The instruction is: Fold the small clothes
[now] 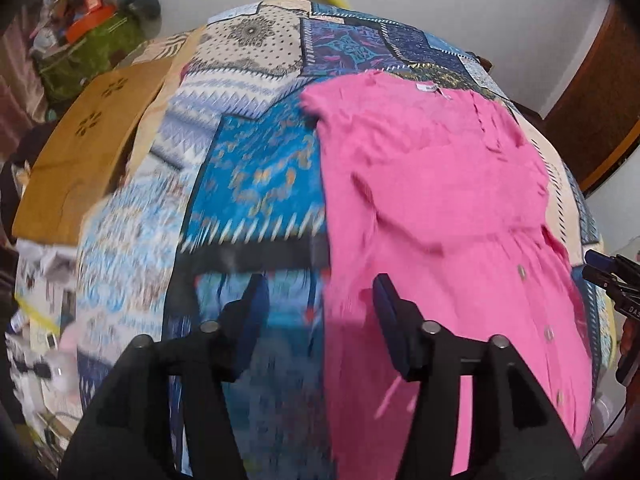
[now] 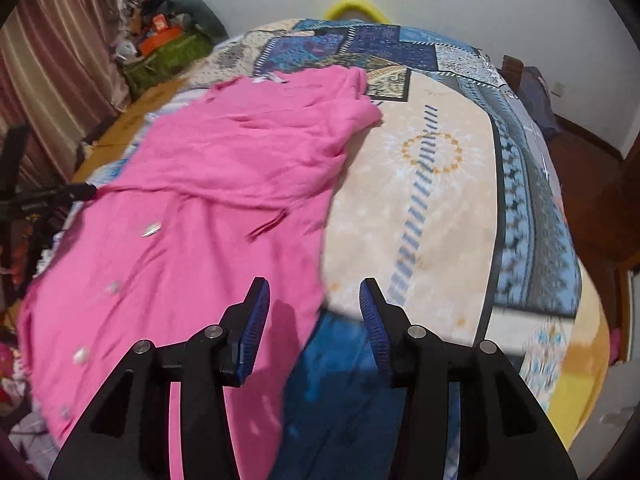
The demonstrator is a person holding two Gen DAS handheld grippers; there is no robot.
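My left gripper point(image 1: 320, 300) hung with its fingers parted and nothing between them, over the left edge of the pink garment point(image 1: 432, 208). My right gripper point(image 2: 314, 304) stood likewise apart and empty at the garment's other edge. The garment lay spread on a patchwork bedspread point(image 1: 256, 176). A green bag point(image 2: 168, 60), stuffed with clutter, sat by the curtain point(image 2: 52, 64).

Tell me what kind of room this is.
Most likely a bedroom in a home. A patchwork bedspread covers a broad bed-like surface with the pink garment spread on it, a striped curtain hangs at the side, and household clutter is piled in the corner.
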